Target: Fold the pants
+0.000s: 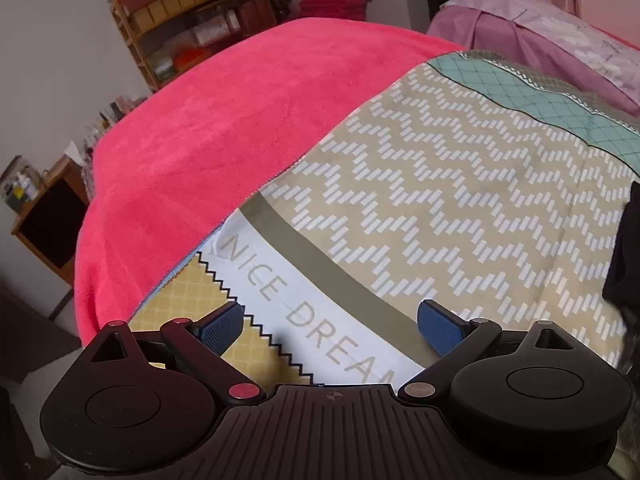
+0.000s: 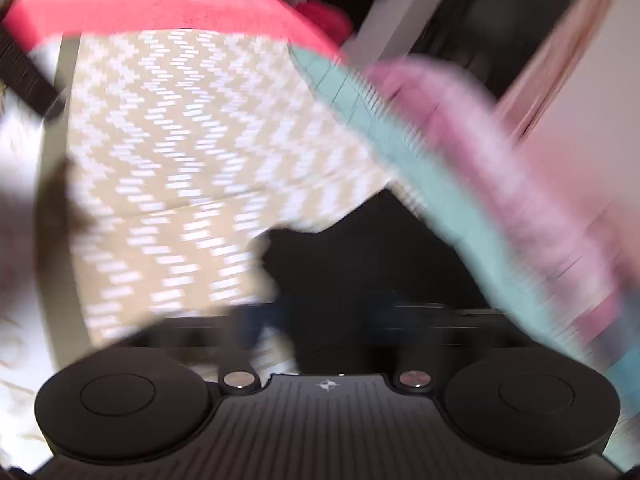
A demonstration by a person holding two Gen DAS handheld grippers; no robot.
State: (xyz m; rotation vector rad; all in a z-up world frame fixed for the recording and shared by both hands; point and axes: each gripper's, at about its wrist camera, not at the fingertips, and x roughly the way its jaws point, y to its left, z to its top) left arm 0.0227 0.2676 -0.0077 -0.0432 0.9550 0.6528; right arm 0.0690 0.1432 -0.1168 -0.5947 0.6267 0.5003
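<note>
My left gripper (image 1: 332, 326) is open and empty, its blue pads (image 1: 222, 326) wide apart above the patterned bedsheet (image 1: 440, 184). A bit of the black pants (image 1: 624, 248) shows at the right edge of the left wrist view. In the blurred right wrist view the black pants (image 2: 372, 256) lie right in front of my right gripper (image 2: 324, 320). Its fingers are dark and smeared against the black cloth, so I cannot tell how the jaws stand or whether they hold it.
A pink-red blanket (image 1: 208, 132) covers the far left of the bed. A purple-pink pillow (image 1: 532, 36) lies at the far right; it also shows in the right wrist view (image 2: 480, 132). A wooden shelf (image 1: 188, 20) and a small cabinet (image 1: 48, 216) stand beyond the bed.
</note>
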